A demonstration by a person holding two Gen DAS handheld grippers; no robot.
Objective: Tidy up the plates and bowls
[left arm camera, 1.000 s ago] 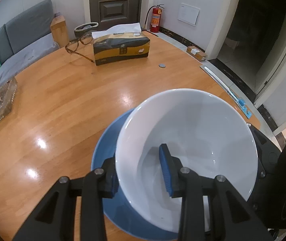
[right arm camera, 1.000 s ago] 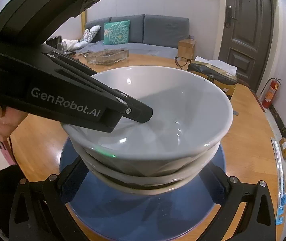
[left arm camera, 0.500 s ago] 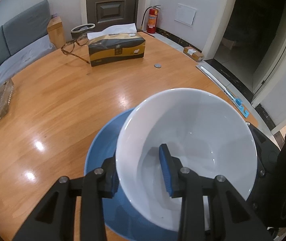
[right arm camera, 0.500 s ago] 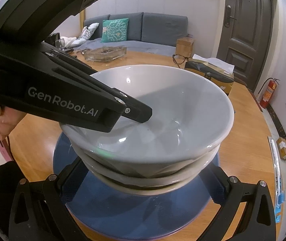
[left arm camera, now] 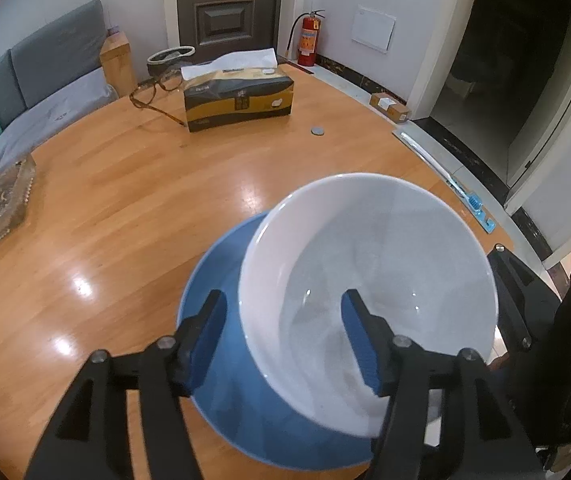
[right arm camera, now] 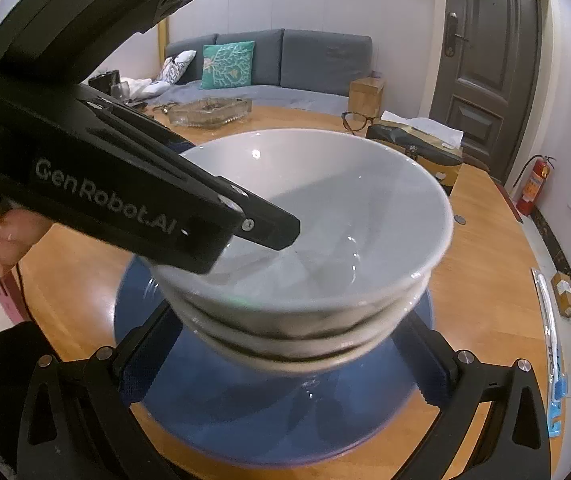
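White bowl (left arm camera: 369,280): glazed ceramic, smooth, glossy, with point highlights. Blue plate (right arm camera: 269,412): glossy glazed surface. Tabletop (left arm camera: 117,208): varnished wood planks, grain visible, mirror-like glare patches. Left tool (left arm camera: 285,340): matt black plastic arms, metal screw heads, ribbed blue pads. Tissue box (left arm camera: 239,100): printed, slightly shiny wrapper; soft white paper protruding. Dish (left arm camera: 1,204): clear cut glass.

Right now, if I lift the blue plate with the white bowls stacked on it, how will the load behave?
The glossy blue ceramic plate looks slick, so the nested white ceramic bowls may slide if it tilts. The stack stands tall on it, so it is likely top-heavy. The left gripper straddles the top bowl's rim with its jaws apart, so it probably steadies nothing.
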